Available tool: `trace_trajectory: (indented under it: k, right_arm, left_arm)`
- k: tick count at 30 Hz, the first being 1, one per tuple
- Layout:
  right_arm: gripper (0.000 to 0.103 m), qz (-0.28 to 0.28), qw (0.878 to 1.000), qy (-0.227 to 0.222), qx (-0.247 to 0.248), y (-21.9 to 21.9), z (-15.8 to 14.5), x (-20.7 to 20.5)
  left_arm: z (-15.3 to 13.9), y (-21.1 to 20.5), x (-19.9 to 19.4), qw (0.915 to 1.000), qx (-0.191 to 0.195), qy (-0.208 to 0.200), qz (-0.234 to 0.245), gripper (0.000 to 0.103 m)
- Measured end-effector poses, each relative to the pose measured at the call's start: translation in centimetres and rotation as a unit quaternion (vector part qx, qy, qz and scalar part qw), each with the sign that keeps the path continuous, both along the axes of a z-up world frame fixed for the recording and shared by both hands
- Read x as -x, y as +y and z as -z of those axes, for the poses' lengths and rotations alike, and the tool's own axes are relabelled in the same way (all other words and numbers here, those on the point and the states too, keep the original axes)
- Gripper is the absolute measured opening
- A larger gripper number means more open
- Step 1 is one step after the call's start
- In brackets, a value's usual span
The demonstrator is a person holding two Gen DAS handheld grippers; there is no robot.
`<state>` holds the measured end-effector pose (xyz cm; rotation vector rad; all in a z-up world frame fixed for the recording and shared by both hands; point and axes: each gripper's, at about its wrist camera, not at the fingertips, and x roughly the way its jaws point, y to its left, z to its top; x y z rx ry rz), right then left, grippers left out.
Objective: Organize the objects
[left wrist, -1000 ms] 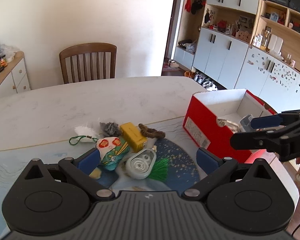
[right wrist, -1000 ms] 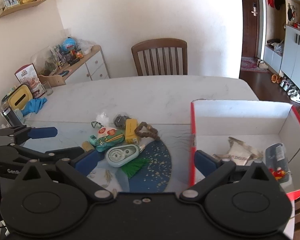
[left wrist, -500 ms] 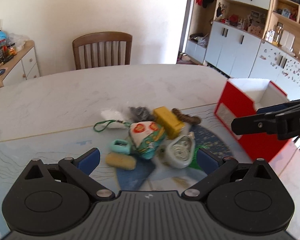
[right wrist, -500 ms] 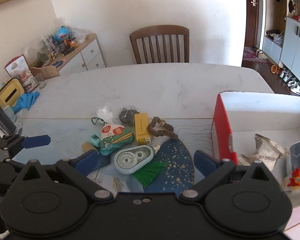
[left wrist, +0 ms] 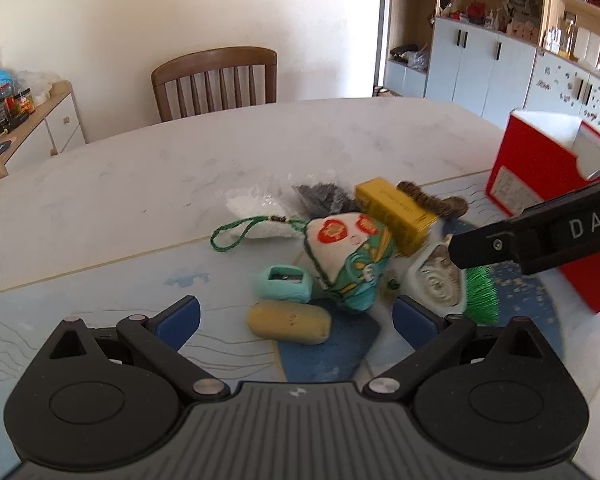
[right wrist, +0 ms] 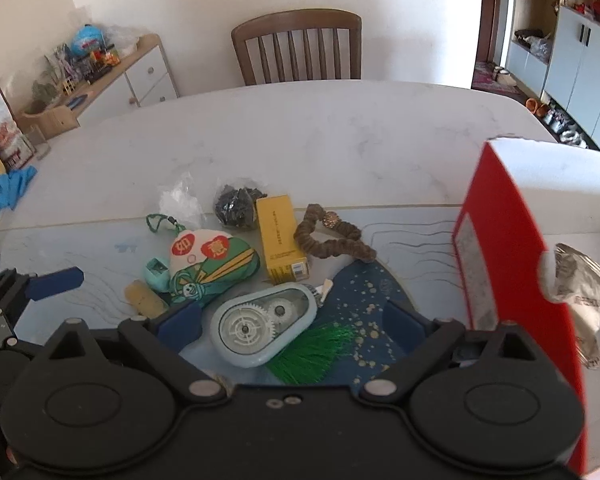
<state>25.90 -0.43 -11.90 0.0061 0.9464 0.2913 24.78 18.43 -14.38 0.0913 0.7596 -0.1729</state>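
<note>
A white marble desk point(right wrist: 300, 136) carries a small heap of clutter on a pale blue mat. The left tongs point(left wrist: 296, 316) hover low over the near edge of the heap, spread wide and empty, with a tan eraser point(left wrist: 288, 322) lying between their blue pads. Just beyond the eraser sit a teal pencil sharpener point(left wrist: 282, 283) and a green embroidered sachet point(left wrist: 350, 260) with red circles and a green cord loop. A yellow box point(left wrist: 396, 216) leans against the sachet, with a brown scrunchie point(left wrist: 432, 202) just behind it.

The right tongs point(right wrist: 294, 320) are also spread wide and empty, poised around a pale blue correction tape dispenser point(right wrist: 260, 326) that lies beside a green tassel point(right wrist: 320, 354). A dark crumpled packet point(right wrist: 236, 204) and a clear plastic bag point(right wrist: 180, 200) lie at the far edge of the heap.

To the right stands a red cardboard box point(right wrist: 500, 260) with a white interior, holding a silver foil packet point(right wrist: 580, 280). A wooden chair point(right wrist: 296, 46) is behind the desk.
</note>
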Motion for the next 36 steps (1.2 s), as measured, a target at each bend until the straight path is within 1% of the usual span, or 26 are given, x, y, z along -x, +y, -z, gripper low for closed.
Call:
trace_trajectory:
  k: [5,9,11,14,19,22,25,27,28,31,33,34,36]
  right_arm:
    - [0.093,0.027,0.999,0.017,0.005,0.9,1.4,-1.0]
    - [0.090,0.052,0.998,0.037,0.004,1.3,2.4,-1.9]
    - [0.089,0.058,0.997,0.043,0.007,1.5,2.7,-2.1]
    - [0.087,0.069,0.996,0.058,-0.008,1.6,3.1,-2.3]
    - [0.087,0.070,0.995,0.068,-0.009,2.3,3.5,-2.4]
    - [0.084,0.066,0.995,0.070,-0.005,2.7,3.7,-2.4]
    - [0.080,0.068,0.994,0.080,-0.010,2.6,3.9,-2.7]
    - [0.079,0.071,0.994,0.078,-0.013,2.5,3.9,-2.4]
    - [0.077,0.072,0.994,0.078,-0.015,2.5,3.9,-2.4]
    - [0.069,0.073,0.994,0.080,-0.019,2.6,3.7,-2.2]
    - [0.067,0.073,0.994,0.080,-0.020,2.5,3.7,-2.2]
    - [0.066,0.074,0.994,0.079,-0.020,2.5,3.6,-2.1]
    - [0.066,0.074,0.994,0.080,-0.021,2.6,3.5,-2.0]
  left_arm:
    - [1.4,0.5,-0.8,0.9998,-0.004,0.012,-0.014,0.103]
    - [1.9,0.9,-1.2,0.9997,0.004,0.018,-0.016,0.102]
    - [2.1,0.9,-1.3,0.9997,0.006,0.021,-0.015,0.102]
    - [2.3,0.9,-1.6,0.9997,0.007,0.021,-0.013,0.102]
    - [2.7,0.8,-1.9,0.9995,0.011,0.026,-0.011,0.097]
    - [2.8,0.8,-2.1,0.9995,0.012,0.027,-0.005,0.091]
    - [2.9,0.6,-2.1,0.9997,0.008,0.023,0.001,0.088]
    - [2.9,0.6,-2.1,0.9997,0.010,0.021,0.004,0.085]
    - [2.9,0.6,-2.0,0.9998,0.009,0.019,0.004,0.084]
    - [2.9,0.4,-1.9,0.9998,0.005,0.016,0.005,0.076]
    - [2.8,0.3,-1.9,0.9999,0.004,0.014,0.006,0.070]
    - [2.8,0.3,-1.9,0.9999,0.003,0.014,0.006,0.068]
    - [2.8,0.3,-1.8,0.9999,0.003,0.012,0.008,0.059]
